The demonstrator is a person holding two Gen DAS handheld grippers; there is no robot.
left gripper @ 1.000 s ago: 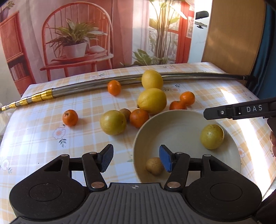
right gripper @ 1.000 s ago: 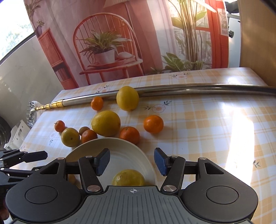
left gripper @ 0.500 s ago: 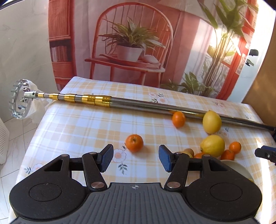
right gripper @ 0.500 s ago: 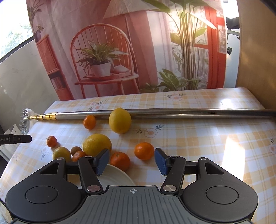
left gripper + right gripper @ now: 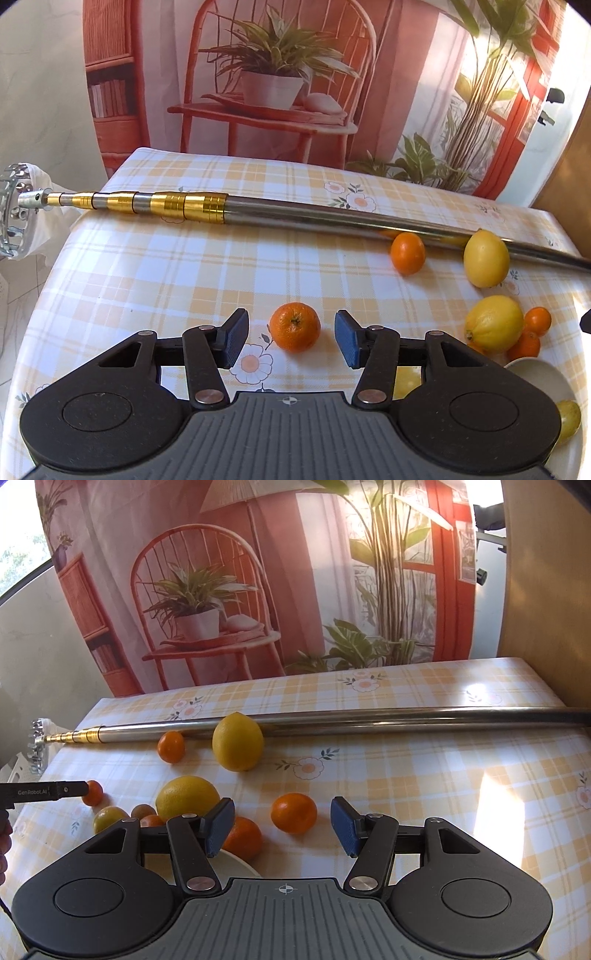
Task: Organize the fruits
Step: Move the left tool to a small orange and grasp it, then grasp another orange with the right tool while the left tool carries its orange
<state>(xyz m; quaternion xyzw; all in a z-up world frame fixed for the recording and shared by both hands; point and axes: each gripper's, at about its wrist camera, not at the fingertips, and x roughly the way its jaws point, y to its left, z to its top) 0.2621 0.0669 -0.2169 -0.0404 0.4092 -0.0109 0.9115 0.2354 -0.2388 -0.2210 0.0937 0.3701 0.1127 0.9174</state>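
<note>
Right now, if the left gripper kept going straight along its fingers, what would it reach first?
The left gripper, open, would most likely meet the lone orange lying between its fingertips. Beyond that come bare tablecloth and the metal pole, though depth is uncertain.

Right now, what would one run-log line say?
left hand-held gripper: open, around tangerine | right hand-held gripper: open, facing orange | bowl: partly visible

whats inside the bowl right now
In the left wrist view only the bowl's rim and one yellow-green fruit inside show. The left hand-held gripper covers the rest, so other contents cannot be seen.
</note>
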